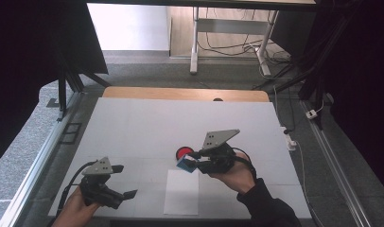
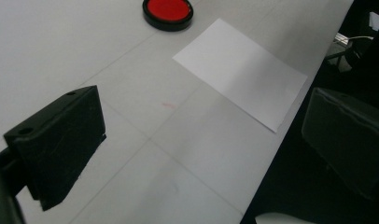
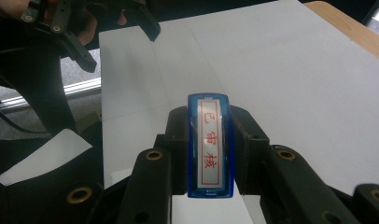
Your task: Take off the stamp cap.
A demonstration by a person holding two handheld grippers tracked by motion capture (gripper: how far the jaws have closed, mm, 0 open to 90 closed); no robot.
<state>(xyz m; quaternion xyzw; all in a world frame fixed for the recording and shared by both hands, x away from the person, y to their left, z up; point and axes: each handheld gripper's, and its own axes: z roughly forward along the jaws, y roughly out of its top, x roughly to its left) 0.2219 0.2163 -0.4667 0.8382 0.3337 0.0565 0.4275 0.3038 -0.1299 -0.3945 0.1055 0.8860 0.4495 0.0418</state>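
Note:
My right gripper (image 1: 194, 160) hangs a little above the white table (image 1: 143, 127), near its middle, shut on a blue stamp (image 1: 184, 164). In the right gripper view the stamp (image 3: 210, 144) stands upright between the jaws and shows a white label with red characters. A round red ink pad (image 1: 183, 152) in a black case lies just beyond the stamp. A white paper sheet (image 1: 181, 191) lies on the table in front of it. My left gripper (image 1: 125, 180) hovers at the front left, open, with nothing between its jaws. In its own view the ink pad (image 2: 168, 12) and the sheet (image 2: 241, 70) lie ahead.
A wooden strip (image 1: 185, 93) borders the table's far edge. Metal frame rails (image 1: 43, 146) run along both sides, with cables and a plug (image 1: 313, 113) on the floor at the right. The table's front edge (image 2: 271, 154) is close under the left gripper.

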